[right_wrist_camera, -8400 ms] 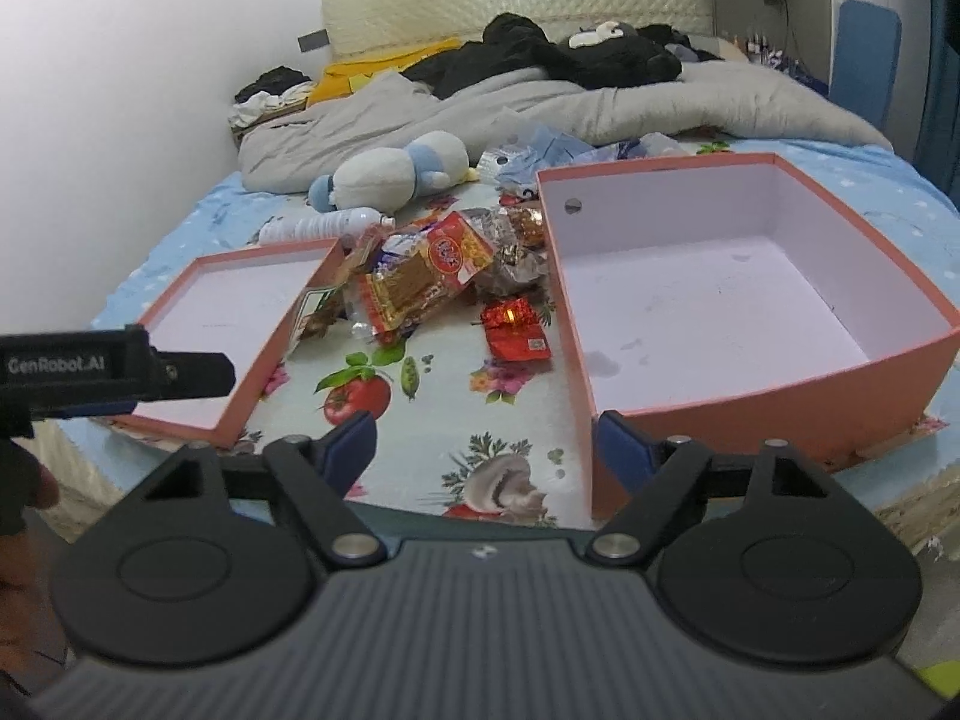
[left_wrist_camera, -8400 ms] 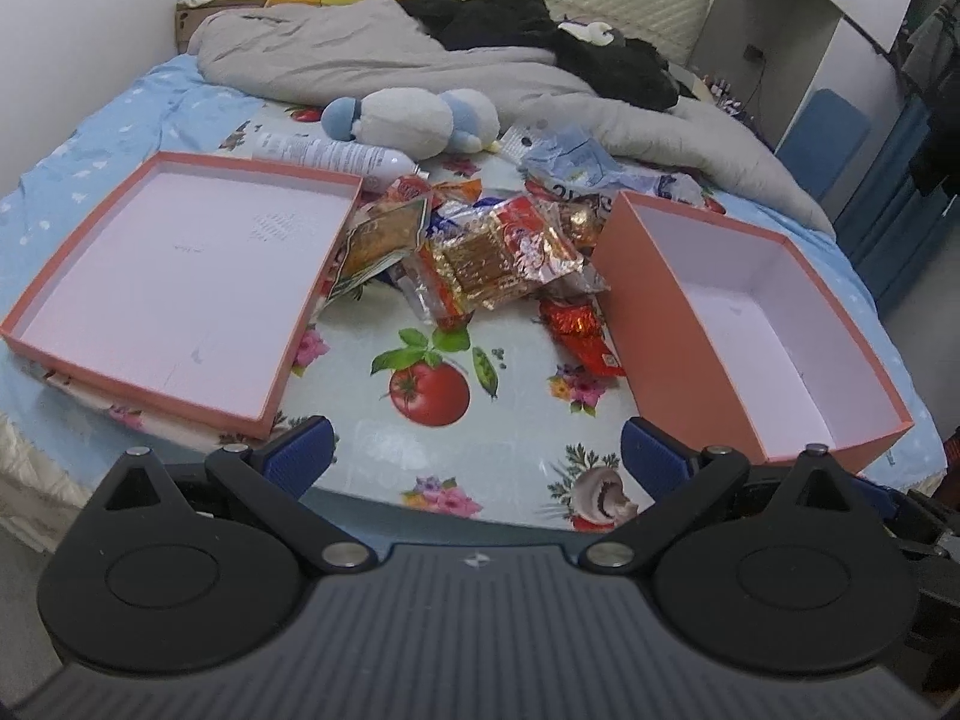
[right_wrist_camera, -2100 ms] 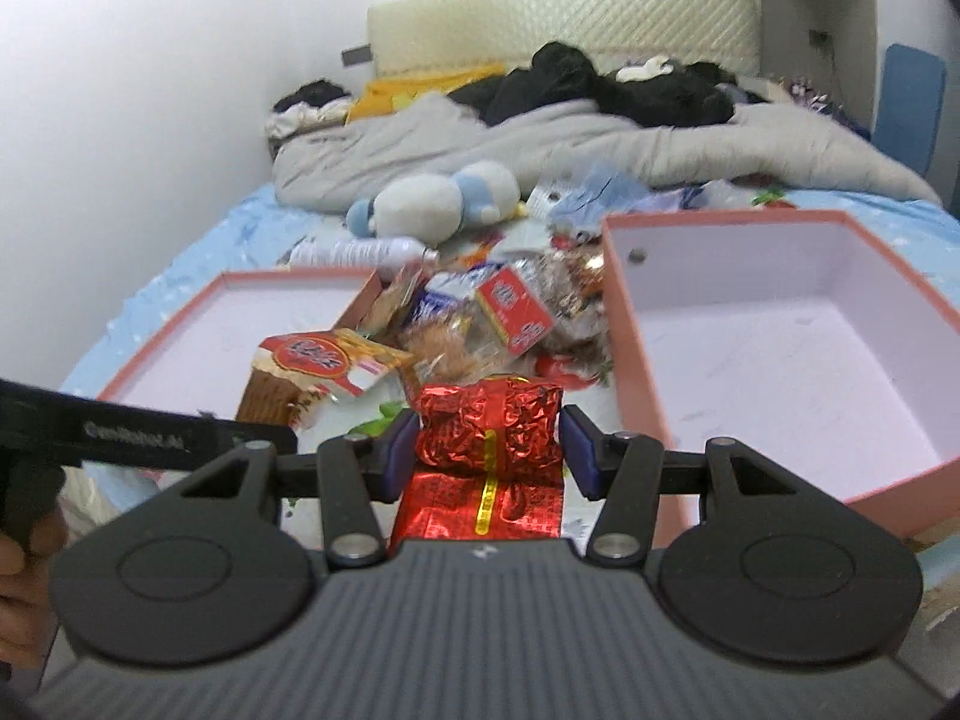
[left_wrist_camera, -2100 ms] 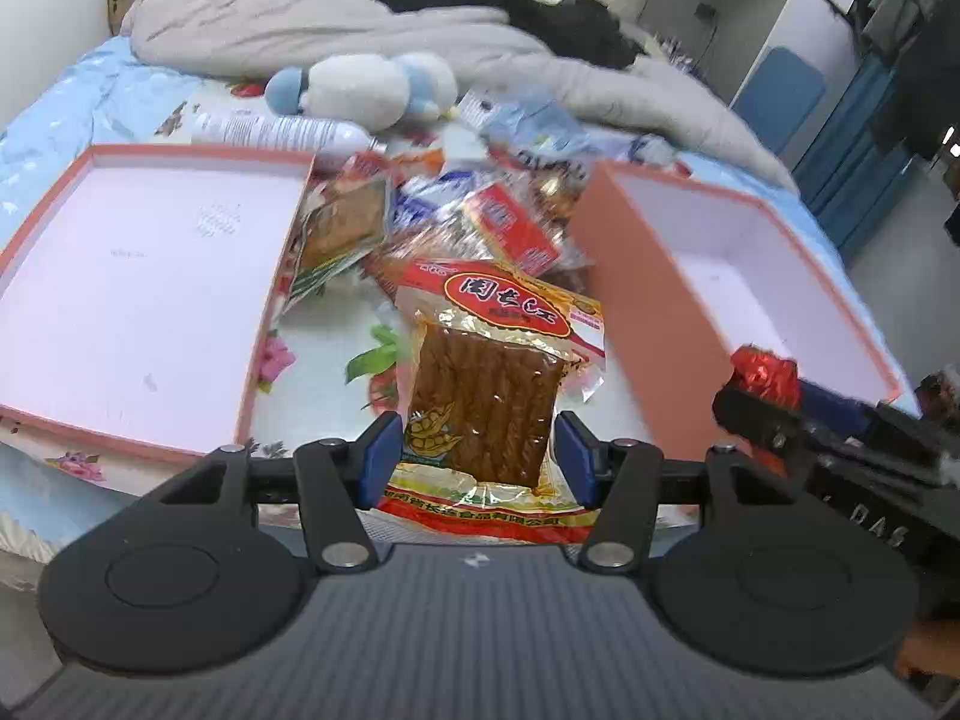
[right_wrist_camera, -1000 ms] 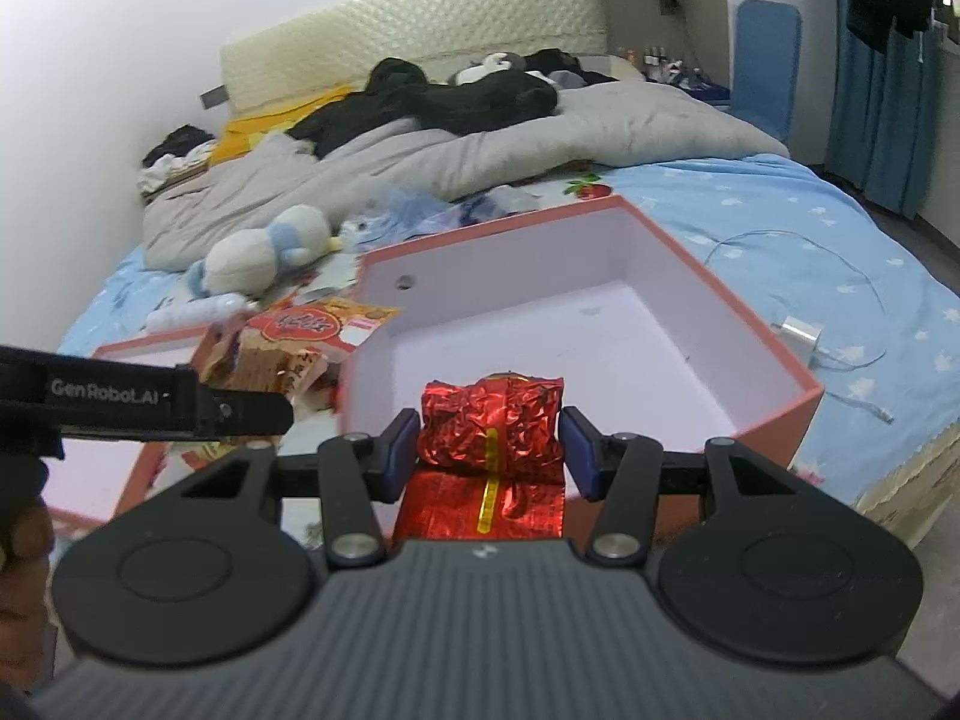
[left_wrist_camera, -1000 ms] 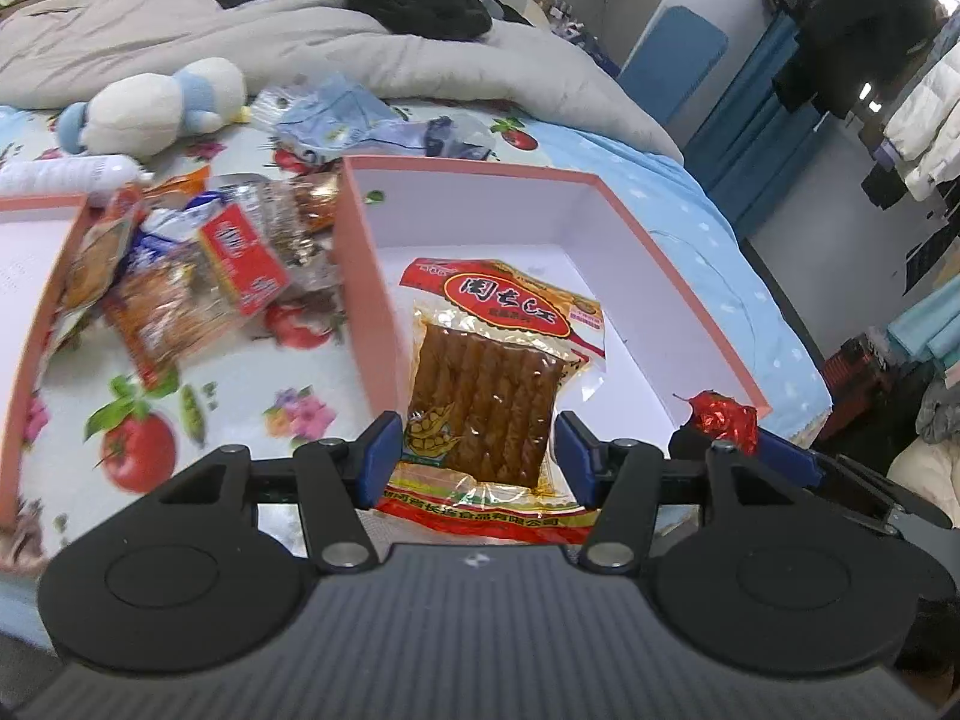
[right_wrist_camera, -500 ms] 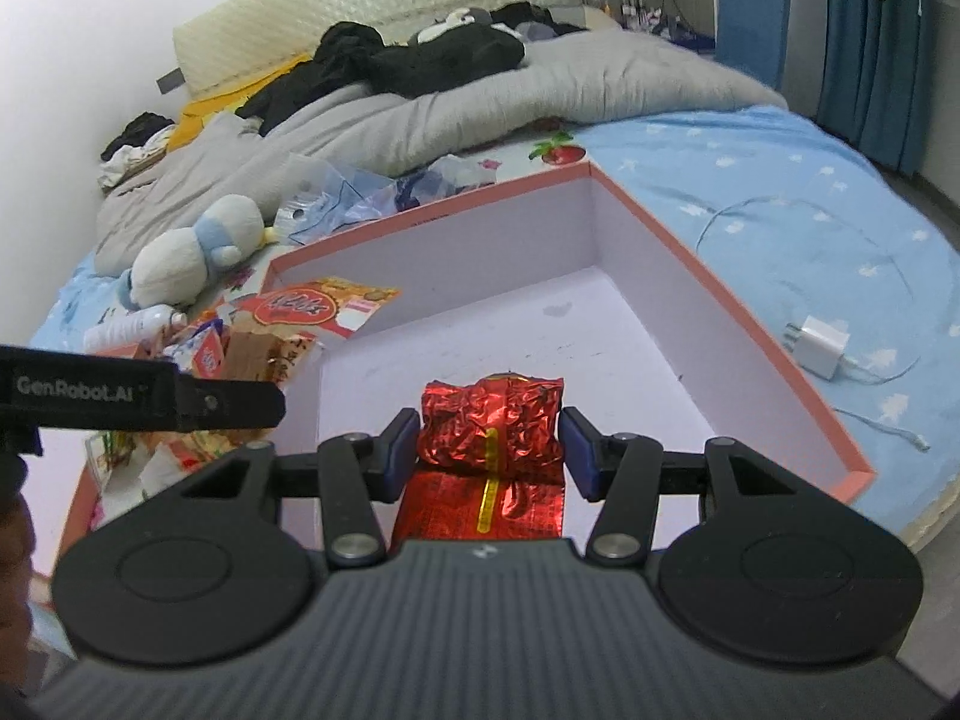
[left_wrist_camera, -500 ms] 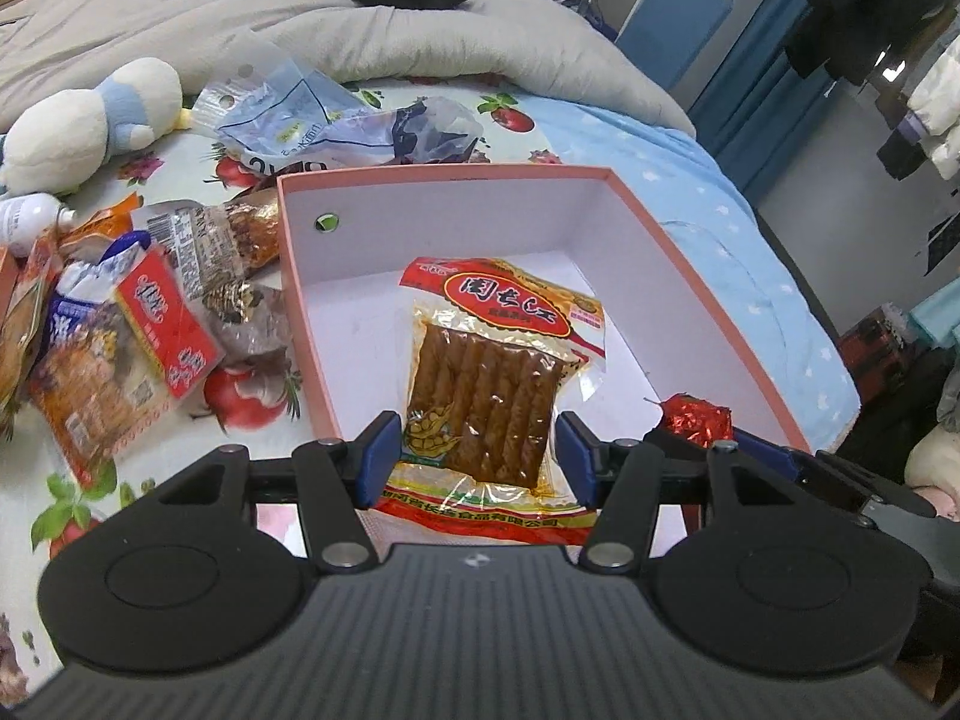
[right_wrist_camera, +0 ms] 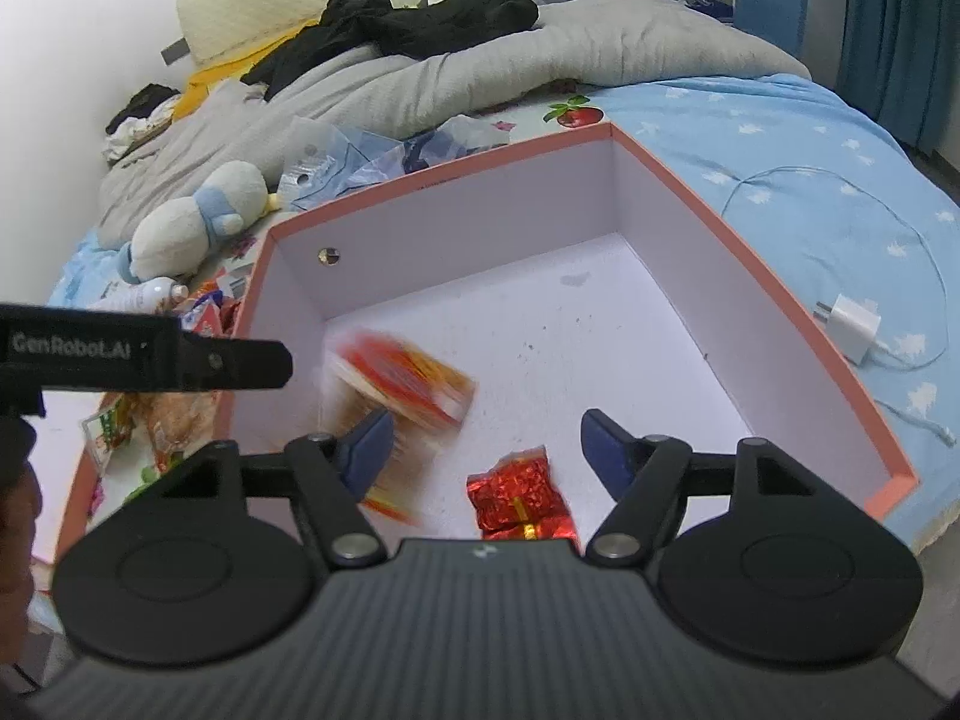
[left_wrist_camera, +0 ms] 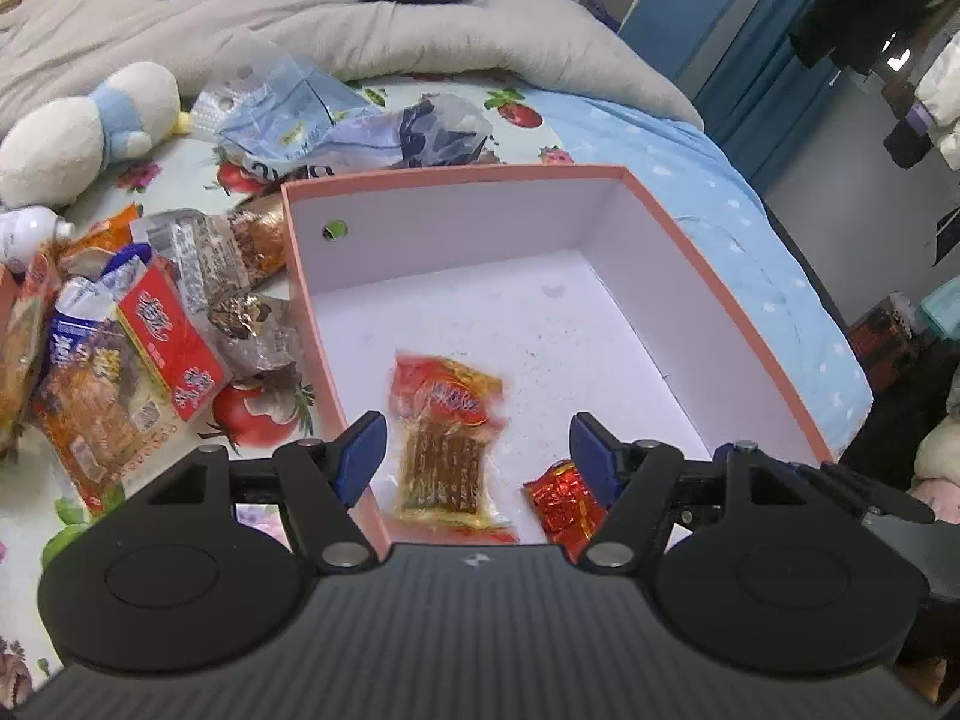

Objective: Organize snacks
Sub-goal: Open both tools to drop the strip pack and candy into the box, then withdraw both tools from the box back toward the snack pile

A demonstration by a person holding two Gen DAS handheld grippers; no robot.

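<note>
Both grippers hover over the deep pink box (left_wrist_camera: 720, 276) (right_wrist_camera: 750, 252). My left gripper (left_wrist_camera: 477, 450) is open, its jaws still opening, and nothing touches the pads. Below it a clear bag of brown sticks with a red label (left_wrist_camera: 447, 432) (right_wrist_camera: 408, 384) drops, blurred, onto the box floor. My right gripper (right_wrist_camera: 483, 444) is open too, jaws still opening. Under it the red foil packet (right_wrist_camera: 522, 498) (left_wrist_camera: 564, 501) lies loose in the box. The left gripper's black finger (right_wrist_camera: 180, 354) crosses the right wrist view.
A heap of snack bags (left_wrist_camera: 144, 324) lies left of the box on the fruit-print cloth. Behind it are crumpled plastic bags (left_wrist_camera: 336, 120), a plush toy (left_wrist_camera: 84, 126) and a grey quilt (left_wrist_camera: 360, 30). A white charger with cable (right_wrist_camera: 852, 324) lies right of the box.
Both grippers opened over the box. The bag of brown sticks left the left gripper and the red foil packet left the right one; both are now down in the box.
</note>
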